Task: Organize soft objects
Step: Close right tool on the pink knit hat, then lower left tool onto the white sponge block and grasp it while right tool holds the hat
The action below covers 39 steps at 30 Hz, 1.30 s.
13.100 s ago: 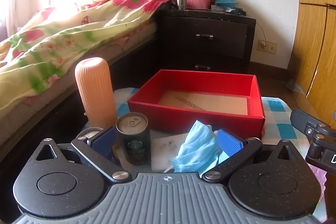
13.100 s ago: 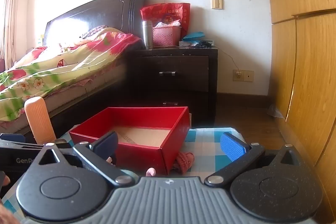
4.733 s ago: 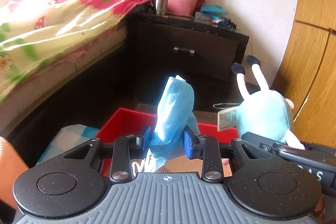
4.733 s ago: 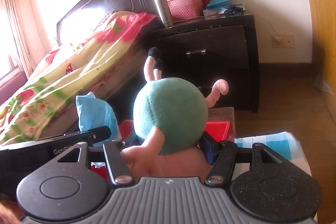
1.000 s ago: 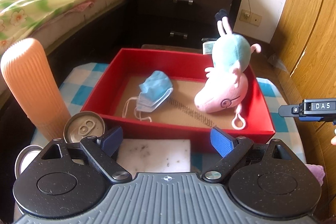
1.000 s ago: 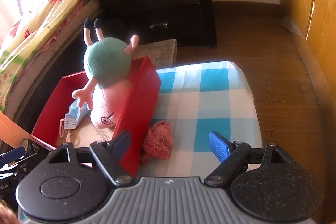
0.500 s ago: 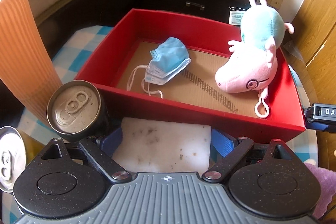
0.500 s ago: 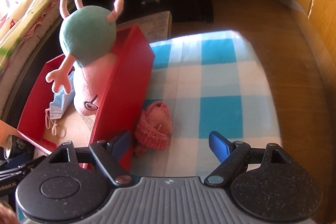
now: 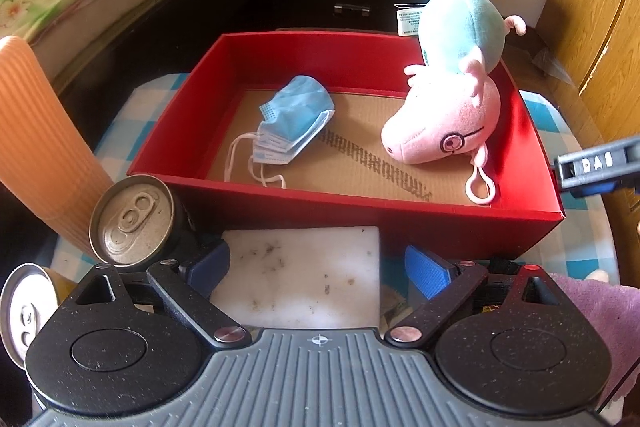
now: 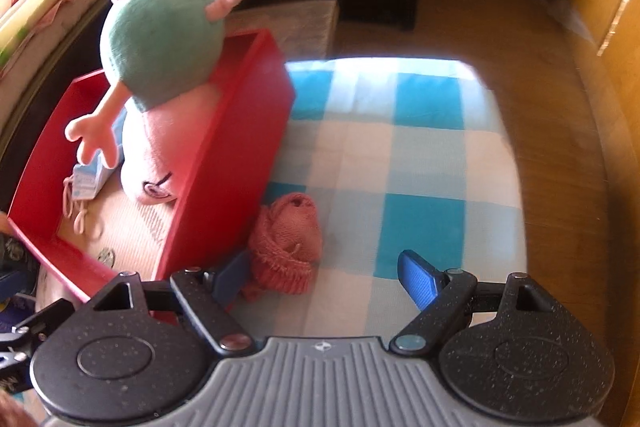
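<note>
A small table with a blue-and-white checked cloth (image 10: 424,163) stands beside a bed and a dark nightstand. On it sits a red box (image 9: 532,143); inside, a blue face mask (image 9: 294,119) lies toward the left wall and a pink plush pig (image 9: 448,123) leans head-down in the far right corner, legs sticking up over the rim. A pink knitted ball (image 10: 288,235) rests on the cloth, touching the box's outer right wall. The right gripper (image 10: 324,275) hangs above it, jaws wide apart, gripping nothing. The left gripper (image 9: 316,267) is spread too, over a white sponge (image 9: 304,267) at the table's near edge. A can (image 9: 134,219) and a ribbed orange cylinder (image 9: 36,147) stand at the left.
</note>
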Motion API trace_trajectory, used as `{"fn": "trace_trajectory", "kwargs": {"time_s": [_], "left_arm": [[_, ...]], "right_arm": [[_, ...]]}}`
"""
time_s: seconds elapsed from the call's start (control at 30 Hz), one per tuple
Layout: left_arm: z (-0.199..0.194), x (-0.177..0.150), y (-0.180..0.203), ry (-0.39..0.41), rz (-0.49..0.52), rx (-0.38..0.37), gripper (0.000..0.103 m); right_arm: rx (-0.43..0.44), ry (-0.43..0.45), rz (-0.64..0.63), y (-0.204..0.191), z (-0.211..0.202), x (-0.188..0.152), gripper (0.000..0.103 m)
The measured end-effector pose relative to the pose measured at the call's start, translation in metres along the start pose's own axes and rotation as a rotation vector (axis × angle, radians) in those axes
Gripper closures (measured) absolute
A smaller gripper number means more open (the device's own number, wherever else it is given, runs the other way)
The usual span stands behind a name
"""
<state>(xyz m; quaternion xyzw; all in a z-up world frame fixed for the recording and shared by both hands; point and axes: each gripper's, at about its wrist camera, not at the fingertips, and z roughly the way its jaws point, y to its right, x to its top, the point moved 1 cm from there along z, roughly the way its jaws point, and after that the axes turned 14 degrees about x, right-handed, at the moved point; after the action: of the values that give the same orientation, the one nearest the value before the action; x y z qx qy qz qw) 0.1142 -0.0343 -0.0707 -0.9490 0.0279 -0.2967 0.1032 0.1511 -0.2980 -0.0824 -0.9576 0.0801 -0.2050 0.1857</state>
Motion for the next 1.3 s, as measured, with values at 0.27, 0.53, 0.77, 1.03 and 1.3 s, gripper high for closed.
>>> {"fn": "trace_trajectory", "kwargs": {"time_s": [0.27,0.53,0.77,1.03,1.3], "left_arm": [[-0.010,-0.003,0.015,0.017,0.057,0.003,0.011],[-0.013,-0.005,0.017,0.035,0.091,-0.001,0.010],[-0.023,-0.007,0.027,0.049,0.132,-0.020,0.010],[-0.055,-0.015,0.068,0.080,0.265,-0.100,0.010],[-0.060,-0.025,0.093,0.093,0.358,-0.094,0.008]], "right_arm": [[-0.077,-0.063,-0.067,-0.016,0.019,0.015,0.047],[-0.046,-0.097,-0.031,-0.005,0.026,0.004,0.076],[-0.117,-0.115,-0.082,-0.005,0.004,-0.009,0.075],[-0.146,-0.107,-0.179,-0.011,-0.024,-0.019,0.058],[-0.075,-0.079,-0.128,0.007,-0.038,-0.024,0.052]]}}
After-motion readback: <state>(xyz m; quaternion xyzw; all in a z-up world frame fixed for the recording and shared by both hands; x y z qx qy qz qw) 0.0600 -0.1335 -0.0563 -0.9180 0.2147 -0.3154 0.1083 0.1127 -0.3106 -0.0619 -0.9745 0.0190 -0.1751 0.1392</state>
